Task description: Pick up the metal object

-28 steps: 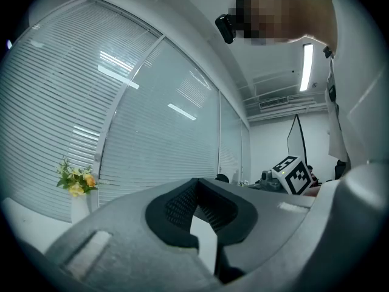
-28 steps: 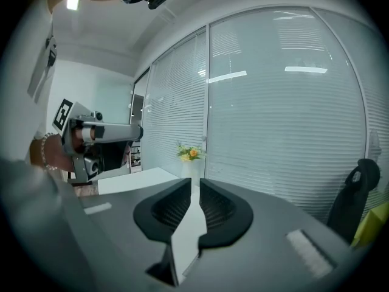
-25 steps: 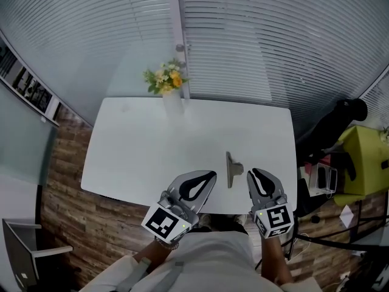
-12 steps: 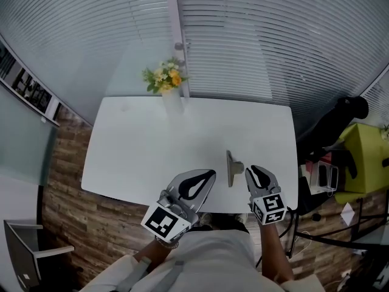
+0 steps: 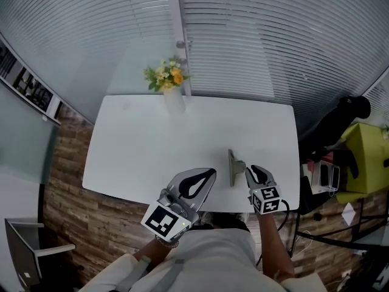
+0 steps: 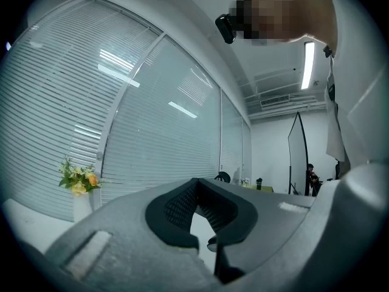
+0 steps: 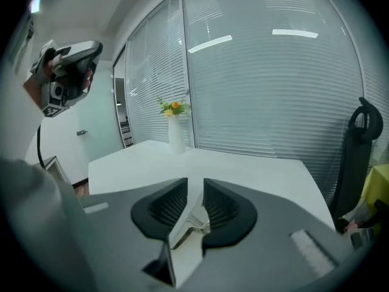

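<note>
The metal object (image 5: pixel 234 169), a grey bracket-like piece, lies near the white table's (image 5: pixel 152 145) front right edge. My right gripper (image 5: pixel 252 170) hovers just to its right, low over the table and tilted down. Its jaws have just been opening and stand apart with nothing between the pads. In the right gripper view the metal object (image 7: pixel 193 222) shows through the gap of my right gripper (image 7: pixel 195 184), ahead and below. My left gripper (image 5: pixel 211 174) hangs left of the object with its tips together. In its own view my left gripper (image 6: pixel 194 182) points level and holds nothing.
A vase of yellow flowers (image 5: pixel 167 81) stands at the table's far edge, in front of the window blinds. Right of the table are a black chair (image 5: pixel 340 123) and a yellow-green piece of furniture (image 5: pixel 364 163). Wood floor lies left of the table.
My right gripper has sunk toward the table beside the metal object and its jaws have spread wider. The left gripper and the metal object have not moved.
</note>
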A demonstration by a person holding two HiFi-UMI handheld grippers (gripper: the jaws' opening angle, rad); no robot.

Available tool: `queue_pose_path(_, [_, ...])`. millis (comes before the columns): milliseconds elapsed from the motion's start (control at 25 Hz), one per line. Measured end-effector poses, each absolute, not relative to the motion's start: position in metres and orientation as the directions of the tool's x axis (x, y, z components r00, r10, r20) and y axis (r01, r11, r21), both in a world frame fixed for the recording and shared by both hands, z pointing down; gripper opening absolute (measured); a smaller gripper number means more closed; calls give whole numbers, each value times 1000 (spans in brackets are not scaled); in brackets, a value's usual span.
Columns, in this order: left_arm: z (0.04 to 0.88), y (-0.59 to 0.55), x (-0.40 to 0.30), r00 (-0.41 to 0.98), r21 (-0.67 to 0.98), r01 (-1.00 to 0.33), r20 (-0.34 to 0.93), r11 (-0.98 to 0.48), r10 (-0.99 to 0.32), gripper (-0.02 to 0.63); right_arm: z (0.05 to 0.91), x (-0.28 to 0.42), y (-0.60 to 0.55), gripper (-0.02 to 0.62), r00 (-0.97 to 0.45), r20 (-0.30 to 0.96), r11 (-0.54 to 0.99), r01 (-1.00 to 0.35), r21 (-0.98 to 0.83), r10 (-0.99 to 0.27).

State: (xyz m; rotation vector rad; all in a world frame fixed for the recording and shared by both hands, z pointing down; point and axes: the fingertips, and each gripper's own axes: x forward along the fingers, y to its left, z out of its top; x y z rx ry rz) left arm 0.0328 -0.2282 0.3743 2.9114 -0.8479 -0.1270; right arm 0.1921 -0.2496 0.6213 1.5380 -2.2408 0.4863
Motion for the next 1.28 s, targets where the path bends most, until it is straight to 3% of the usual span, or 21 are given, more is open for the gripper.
queue_pose_path(680, [378, -232, 27, 838, 130, -534, -44, -835, -543, 2, 704, 201, -267, 140, -335, 583, 271, -942, -198, -740])
queue_pose_path(1280, [382, -234, 21, 830, 141, -549, -28, -824, -558, 2, 748, 199, -282, 143, -363, 605, 197, -925, -325, -708])
